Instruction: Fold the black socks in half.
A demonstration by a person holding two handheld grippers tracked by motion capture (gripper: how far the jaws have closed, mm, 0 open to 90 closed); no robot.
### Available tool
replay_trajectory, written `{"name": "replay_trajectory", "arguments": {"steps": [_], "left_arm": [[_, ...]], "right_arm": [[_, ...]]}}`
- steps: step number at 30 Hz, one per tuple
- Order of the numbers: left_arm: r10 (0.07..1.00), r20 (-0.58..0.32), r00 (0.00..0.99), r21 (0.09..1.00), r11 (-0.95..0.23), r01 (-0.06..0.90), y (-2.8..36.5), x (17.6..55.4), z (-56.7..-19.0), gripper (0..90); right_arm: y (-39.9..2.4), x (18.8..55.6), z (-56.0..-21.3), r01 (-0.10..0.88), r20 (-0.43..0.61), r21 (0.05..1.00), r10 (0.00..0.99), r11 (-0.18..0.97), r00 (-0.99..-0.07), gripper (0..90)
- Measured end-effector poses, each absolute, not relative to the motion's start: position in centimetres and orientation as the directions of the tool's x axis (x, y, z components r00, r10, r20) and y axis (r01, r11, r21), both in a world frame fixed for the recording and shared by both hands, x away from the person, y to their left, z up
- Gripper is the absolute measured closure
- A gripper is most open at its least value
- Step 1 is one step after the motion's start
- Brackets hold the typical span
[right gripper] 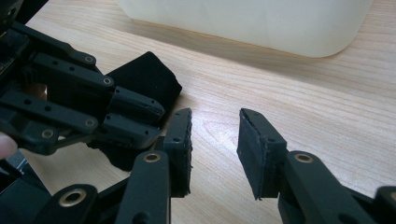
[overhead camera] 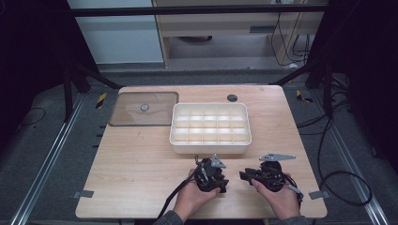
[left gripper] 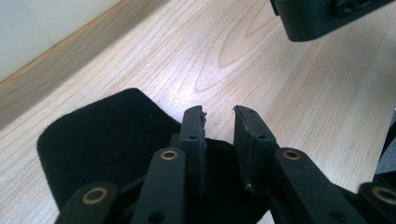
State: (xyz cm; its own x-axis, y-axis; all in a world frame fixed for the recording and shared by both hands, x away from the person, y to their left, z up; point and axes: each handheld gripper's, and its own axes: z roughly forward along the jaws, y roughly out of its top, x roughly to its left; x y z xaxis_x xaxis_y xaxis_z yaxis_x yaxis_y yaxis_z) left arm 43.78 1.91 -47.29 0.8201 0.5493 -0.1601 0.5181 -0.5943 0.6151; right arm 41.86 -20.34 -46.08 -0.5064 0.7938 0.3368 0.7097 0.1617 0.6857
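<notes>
The left hand-held gripper [left gripper: 219, 122] is hovering low over a black cloth [left gripper: 107, 140] lying flat on the wood-grain surface [left gripper: 289, 93] near the white tray [overhead camera: 210, 149]. Its jaws are standing narrowly apart, pinching nothing. The right hand-held gripper [right gripper: 215, 135] is waiting beside it, spread and empty. The cloth looks soft, matte and round-cornered; going well probably means pressing down onto an edge before pinching.

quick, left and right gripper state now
left gripper: narrowly open over the black cloth, nothing pinched
right gripper: open, empty
</notes>
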Motion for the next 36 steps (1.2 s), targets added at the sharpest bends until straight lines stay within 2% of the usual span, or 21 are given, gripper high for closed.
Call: {"name": "replay_trajectory", "arguments": {"steps": [10,23,31,33,36], "left_arm": [[0.538,-0.183,0.823,0.66,-0.554,0.508,3.5,43.6,-44.6,66.3],[0.567,-0.224,0.793,0.701,-0.471,0.535,6.5,44.3,-42.7,64.7],[0.6,-0.136,0.789,0.711,-0.496,0.499,8.4,44.5,-41.4,56.9],[0.633,-0.071,0.771,0.706,-0.514,0.487,9.7,44.7,-41.1,52.0],[0.668,-0.031,0.744,0.704,-0.514,0.491,11.5,45.1,-41.0,41.2]], "right_arm": [[-19.6,42.0,-45.3,0.695,0.33,0.7,0.79,0.162,-0.516,63.4],[-18.2,42.4,-44.5,0.683,0.32,0.71,0.785,0.172,-0.531,61.5],[-17.4,42.2,-43.4,0.674,0.315,0.718,0.782,0.175,-0.539,59.5],[-16.9,42.1,-43.0,0.669,0.306,0.72,0.782,0.183,-0.543,58.1],[-16.0,42.1,-42.3,0.665,0.296,0.721,0.781,0.195,-0.55,55.5]]}}
